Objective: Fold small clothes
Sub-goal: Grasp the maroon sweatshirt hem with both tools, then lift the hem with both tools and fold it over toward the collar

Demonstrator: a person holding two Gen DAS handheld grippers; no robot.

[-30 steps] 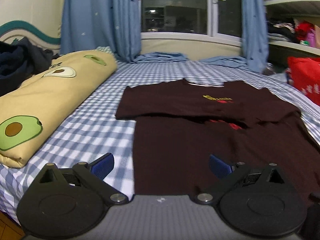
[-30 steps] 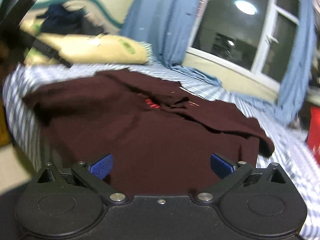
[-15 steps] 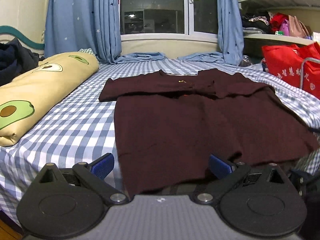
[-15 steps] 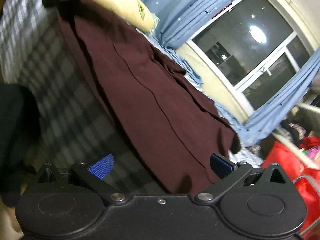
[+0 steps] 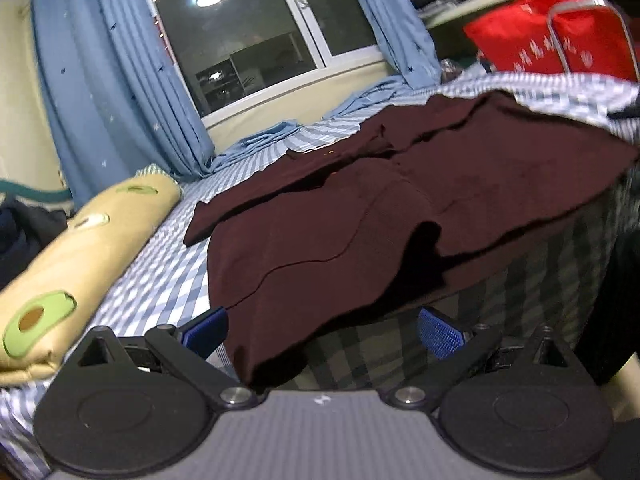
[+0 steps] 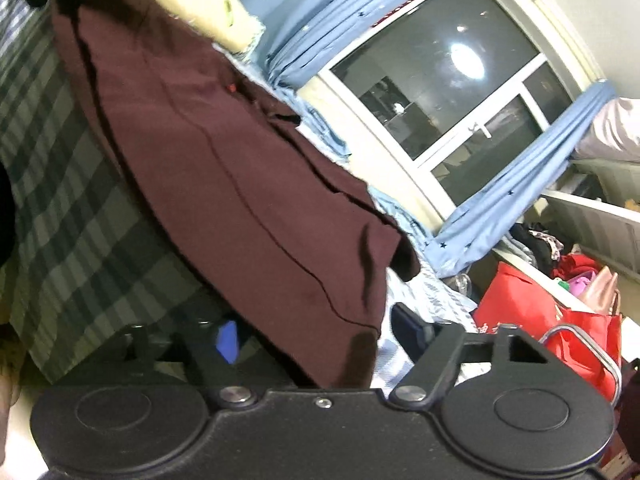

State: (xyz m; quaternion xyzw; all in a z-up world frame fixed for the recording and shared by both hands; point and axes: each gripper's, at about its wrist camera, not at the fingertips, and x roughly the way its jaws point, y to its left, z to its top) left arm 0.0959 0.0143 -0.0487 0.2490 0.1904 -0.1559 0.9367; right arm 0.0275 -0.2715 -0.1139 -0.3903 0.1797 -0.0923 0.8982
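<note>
A dark maroon t-shirt (image 5: 360,220) lies spread on the blue-checked bed (image 5: 160,280), its hem hanging over the near edge. My left gripper (image 5: 320,332) is open at that edge, with the shirt's lower left corner drooping between its blue pads. In the right wrist view the same shirt (image 6: 240,180) runs diagonally, and its lower right corner hangs between the fingers of my right gripper (image 6: 320,336). Those jaws are closing around the corner, with gaps still showing beside the pads.
An avocado-print pillow (image 5: 80,248) lies along the bed's left side, with dark clothes (image 5: 24,236) behind it. A red bag (image 5: 560,28) stands at the far right near a shelf. Blue curtains (image 5: 100,100) frame the window beyond the bed.
Both grippers sank to the bed's near edge and rolled, so the views tilt. The shirt's hem corners now hang between the fingers. The right jaws have narrowed.
</note>
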